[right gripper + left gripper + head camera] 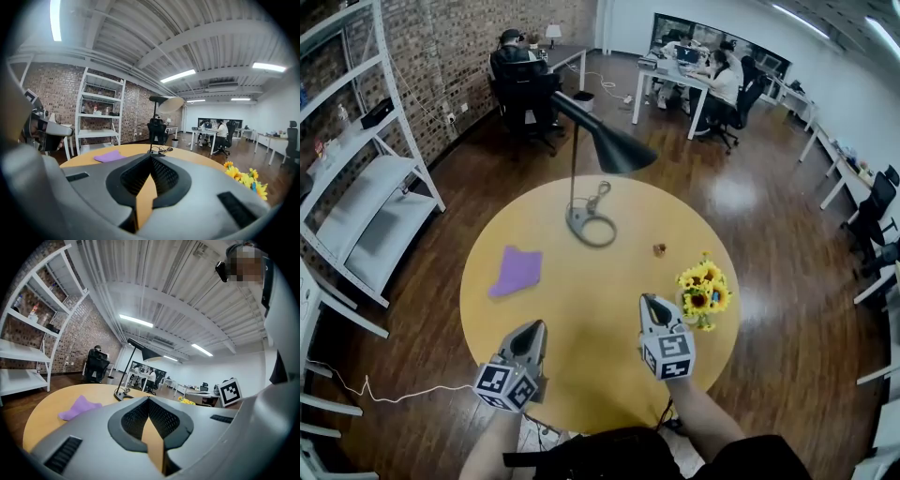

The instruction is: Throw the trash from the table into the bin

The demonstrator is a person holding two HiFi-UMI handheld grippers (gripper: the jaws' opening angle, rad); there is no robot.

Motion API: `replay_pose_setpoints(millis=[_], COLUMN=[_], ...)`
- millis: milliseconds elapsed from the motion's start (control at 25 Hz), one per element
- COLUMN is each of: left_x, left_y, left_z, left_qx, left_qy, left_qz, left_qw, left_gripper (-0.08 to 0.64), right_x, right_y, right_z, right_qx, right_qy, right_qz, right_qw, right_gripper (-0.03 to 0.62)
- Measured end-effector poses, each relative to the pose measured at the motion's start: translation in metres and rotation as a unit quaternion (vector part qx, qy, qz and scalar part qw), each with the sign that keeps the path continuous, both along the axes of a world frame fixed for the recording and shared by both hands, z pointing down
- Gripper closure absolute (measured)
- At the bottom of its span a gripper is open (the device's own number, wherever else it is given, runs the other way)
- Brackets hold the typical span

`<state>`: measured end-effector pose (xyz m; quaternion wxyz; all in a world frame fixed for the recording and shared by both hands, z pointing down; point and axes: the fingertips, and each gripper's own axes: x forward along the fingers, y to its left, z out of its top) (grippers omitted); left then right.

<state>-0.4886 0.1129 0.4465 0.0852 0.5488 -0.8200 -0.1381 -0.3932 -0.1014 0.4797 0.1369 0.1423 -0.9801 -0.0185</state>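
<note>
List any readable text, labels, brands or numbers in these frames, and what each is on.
No readable text in any view.
Left gripper, marker cube: black-and-white square pattern only, no letters or digits.
Right gripper, marker cube: same, pattern only.
Shelf items: too small to read.
</note>
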Motion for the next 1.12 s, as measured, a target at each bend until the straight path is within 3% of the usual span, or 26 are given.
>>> replay_pose_setpoints(millis=[240,520,720,840,1000,1120], left_x=[-0.014,-0.027,-0.044,-0.054,-0.067,-0.073], left_y=[-0.045,-0.099,-0.13,-0.146,-0.155,-0.155], left_z=[0.006,0.007,0.031,0.055,0.077,0.089], left_qx=[-0.03,-0.039,-0.05,-0.069,-0.077,-0.079], left_qy=[-0.014,-0.016,0.009,0.031,0.052,0.063], left_qz=[0.038,0.079,0.094,0.106,0.097,0.089], left_qw=[0.9987,0.996,0.9942,0.9915,0.9909,0.9909], left_gripper=[0.56,0.56,0.56,0.56,0.56,0.56], right_x=[-0.032,-0.064,-0.087,-0.096,-0.104,-0.104], right_y=[-0.056,-0.134,-0.197,-0.228,-0.261,-0.274], right_z=[0.007,0.046,0.09,0.12,0.163,0.187], right_qx=[0.003,-0.01,-0.043,-0.068,-0.104,-0.129], right_qy=[0.0,0.032,0.065,0.091,0.123,0.137], right_qz=[0.033,0.111,0.189,0.236,0.277,0.298], right_qw=[0.999,0.993,0.979,0.965,0.947,0.936], right_gripper=[0.591,0.588,0.4,0.339,0.337,0.301])
